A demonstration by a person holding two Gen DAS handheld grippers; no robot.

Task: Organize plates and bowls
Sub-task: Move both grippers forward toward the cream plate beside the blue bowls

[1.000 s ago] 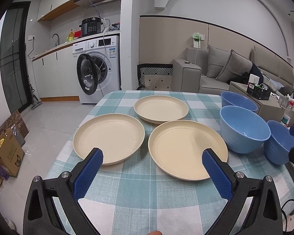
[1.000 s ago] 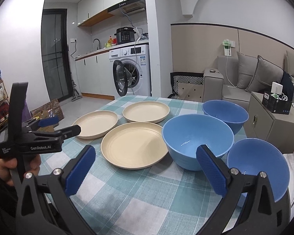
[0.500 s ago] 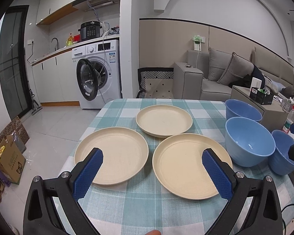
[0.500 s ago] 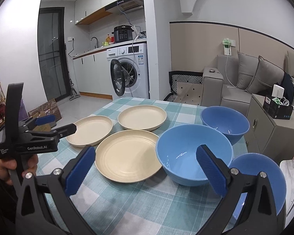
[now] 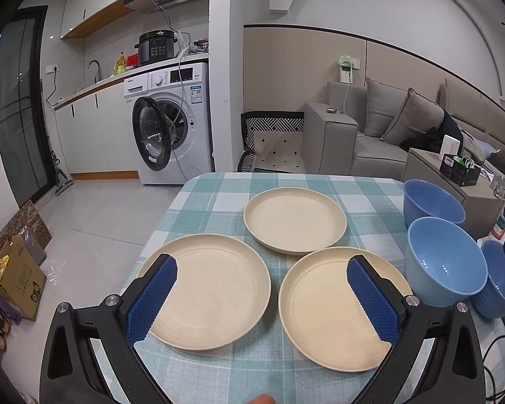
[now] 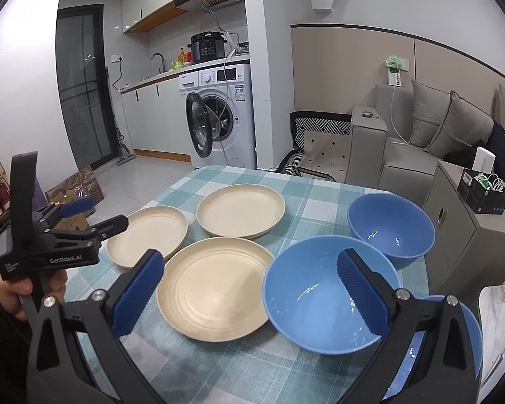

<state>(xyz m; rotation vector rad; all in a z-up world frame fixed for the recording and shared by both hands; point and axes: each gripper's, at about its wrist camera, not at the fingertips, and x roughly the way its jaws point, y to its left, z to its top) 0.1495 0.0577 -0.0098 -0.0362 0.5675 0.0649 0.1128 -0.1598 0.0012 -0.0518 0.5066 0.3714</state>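
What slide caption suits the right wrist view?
Open right claw above three cream plates and blue bowls.

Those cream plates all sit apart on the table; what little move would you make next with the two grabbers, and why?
Probably lower the open left gripper onto the rim of the near-left plate to lift it onto another. All three plates lie separate and unstacked, both grippers hold nothing, and that plate sits closest under the left fingers.

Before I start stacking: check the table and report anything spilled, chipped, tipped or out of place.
Nothing stands out. Three cream plates lie flat and apart on the checked tablecloth. The blue bowls sit upright, look empty and unbroken. No spills are visible. Both grippers, left gripper and right gripper, are open and holding nothing.
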